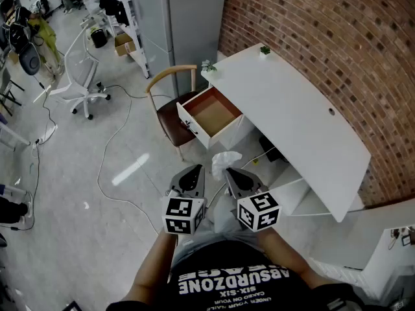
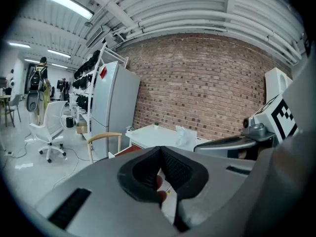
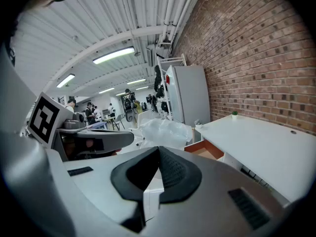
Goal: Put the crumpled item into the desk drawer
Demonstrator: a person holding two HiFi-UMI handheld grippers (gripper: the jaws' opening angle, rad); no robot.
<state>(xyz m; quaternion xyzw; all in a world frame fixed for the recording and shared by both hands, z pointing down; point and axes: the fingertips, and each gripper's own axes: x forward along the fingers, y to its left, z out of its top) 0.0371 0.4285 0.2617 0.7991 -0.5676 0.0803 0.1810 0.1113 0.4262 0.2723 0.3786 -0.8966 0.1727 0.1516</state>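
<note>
The job was only partly done. The crumpled item (image 1: pixel 225 161), a white scrunched-up bag-like thing, was off the floor and up in the air. It was not in the drawer (image 1: pixel 214 113) yet. The drawer was pulled out of the white desk (image 1: pixel 292 109) and looked bare inside. It sat at about 12 o'clock from the grippers, a little way off, with a wooden chair (image 1: pixel 170 101) at its 9 o'clock side. What was left, I think, was to carry the item over the drawer, let it go, and maybe push the drawer shut.

The right gripper (image 1: pixel 230 173) had its jaws pressed together. The white item poked out past the tips toward 12 o'clock, so it looked pinched there. In the right gripper view the item (image 3: pixel 163 131) puffed up just above the closed jaws.

The left gripper (image 1: pixel 194 172) was closed too, and nothing showed between its jaws. It hung just beside the right one, at its 9 o'clock.

Both grippers were held low and close to the person's tummy. They were side by side and pointed forward and down, toward the drawer. The marker cubes faced up at the head camera.
</note>
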